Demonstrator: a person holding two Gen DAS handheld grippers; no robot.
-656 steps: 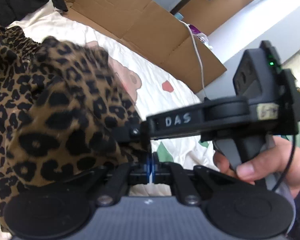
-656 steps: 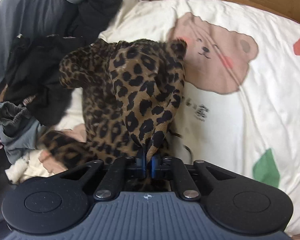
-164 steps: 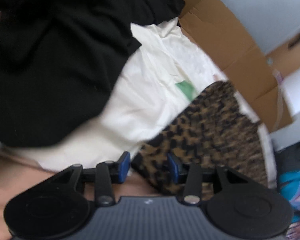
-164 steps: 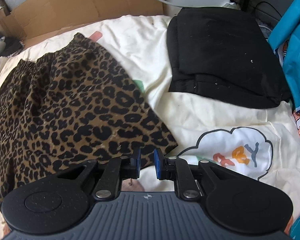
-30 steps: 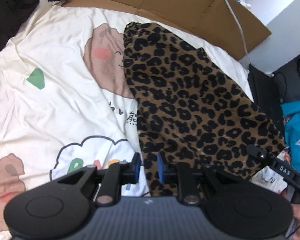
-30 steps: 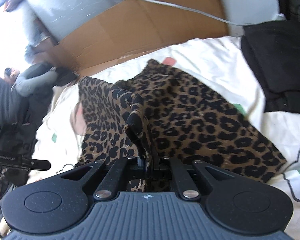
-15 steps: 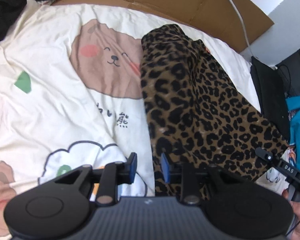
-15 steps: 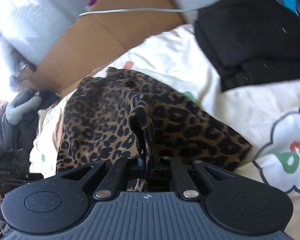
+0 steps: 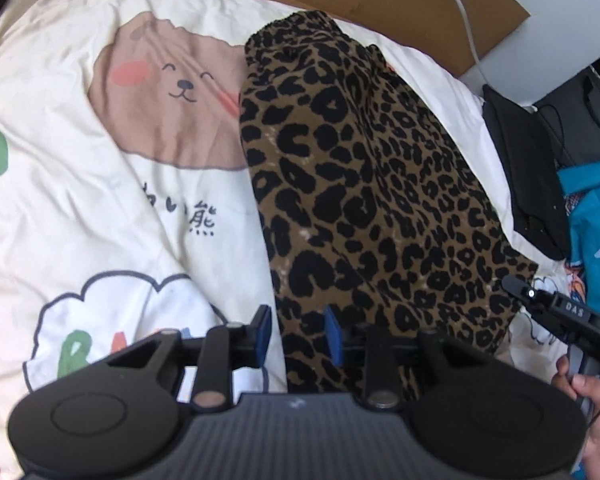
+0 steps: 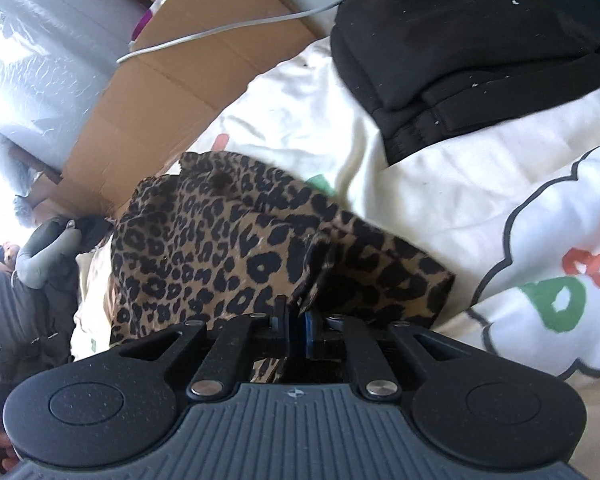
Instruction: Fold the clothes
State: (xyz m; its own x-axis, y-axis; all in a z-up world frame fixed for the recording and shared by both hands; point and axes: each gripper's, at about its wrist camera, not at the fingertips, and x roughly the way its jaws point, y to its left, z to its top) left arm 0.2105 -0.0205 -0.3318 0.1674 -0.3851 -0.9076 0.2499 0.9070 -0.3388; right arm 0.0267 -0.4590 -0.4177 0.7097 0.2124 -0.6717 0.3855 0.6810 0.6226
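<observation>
The leopard-print skirt (image 9: 364, 184) lies folded lengthwise on the bed sheet (image 9: 60, 184), a long soft strip with black spots on brown. Its near end is hidden under the left hand-held gripper (image 9: 298, 334). That one's blue pads have just been opening; the cloth edge sits between them, but they stand apart and do not press it.

From the right side, the skirt (image 10: 204, 248) looks short and bunched, and its far end is hard to make out. The right hand-held gripper (image 10: 296, 326) has just begun to open; only a thin slit shows, and a small flap of the skirt still sticks up from it, pinched.

Only the right view shows the whole folded black garment (image 10: 472, 52), thick and smooth, well apart from the skirt. Only the left view shows the bear face (image 9: 172, 96) printed on the sheet, just beside the skirt. Brown cardboard (image 10: 172, 92) stands behind the bed.
</observation>
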